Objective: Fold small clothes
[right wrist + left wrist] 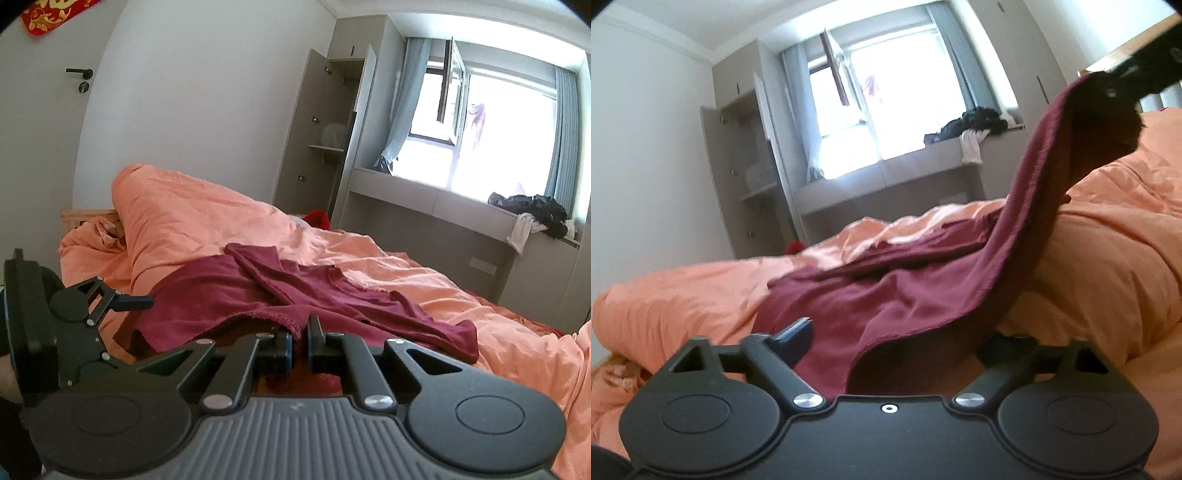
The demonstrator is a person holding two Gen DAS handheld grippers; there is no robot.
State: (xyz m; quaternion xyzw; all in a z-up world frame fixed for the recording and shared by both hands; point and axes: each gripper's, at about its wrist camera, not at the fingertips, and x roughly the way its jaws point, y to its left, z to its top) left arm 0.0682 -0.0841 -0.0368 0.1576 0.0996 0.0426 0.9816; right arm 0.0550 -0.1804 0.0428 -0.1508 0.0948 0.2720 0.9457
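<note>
A dark red garment (pixel 905 291) lies rumpled on the orange duvet (pixel 1108 266). My left gripper (pixel 901 339) is open, its fingers wide apart, with the garment's near hem draped between them. My right gripper (pixel 300 345) is shut on the garment's frayed hem (pixel 273 317) and holds that edge lifted. In the left wrist view the right gripper (pixel 1115 86) is at the upper right with the cloth hanging from it. In the right wrist view the left gripper (pixel 122 314) is at the left, by the garment's (pixel 295 291) left edge.
The duvet (pixel 192 214) is bunched into a high ridge at the left. A window ledge (pixel 461 206) holds a pile of dark clothes (pixel 532 214). An open wardrobe (pixel 325 140) stands beyond the bed. A red item (pixel 317 218) lies at the bed's far edge.
</note>
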